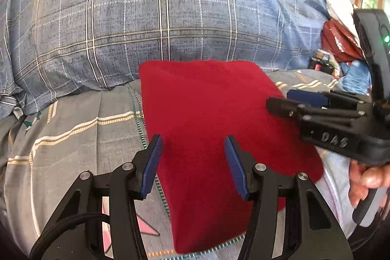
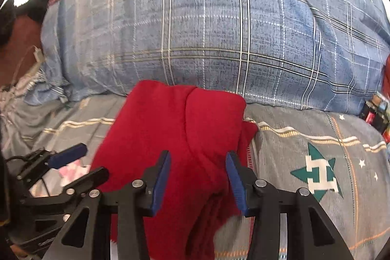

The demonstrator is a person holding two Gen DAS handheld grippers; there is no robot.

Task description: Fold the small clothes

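A red garment (image 1: 209, 118) lies folded into a rough rectangle on the grey patterned bedsheet (image 1: 73, 128). It also shows in the right wrist view (image 2: 170, 133), with a crease down its middle. My left gripper (image 1: 193, 165) is open and empty, its blue pads just above the garment's near part. My right gripper (image 2: 198, 183) is open and empty over the garment's near right side. The right gripper shows in the left wrist view (image 1: 292, 101) at the garment's right edge. The left gripper shows in the right wrist view (image 2: 80, 162) at the garment's left edge.
A large blue plaid pillow (image 1: 170, 11) with a round badge lies right behind the garment. It also fills the back of the right wrist view (image 2: 219, 28). Red and blue clutter (image 1: 341, 55) sits at the far right. The bedsheet (image 2: 316, 162) extends to the right.
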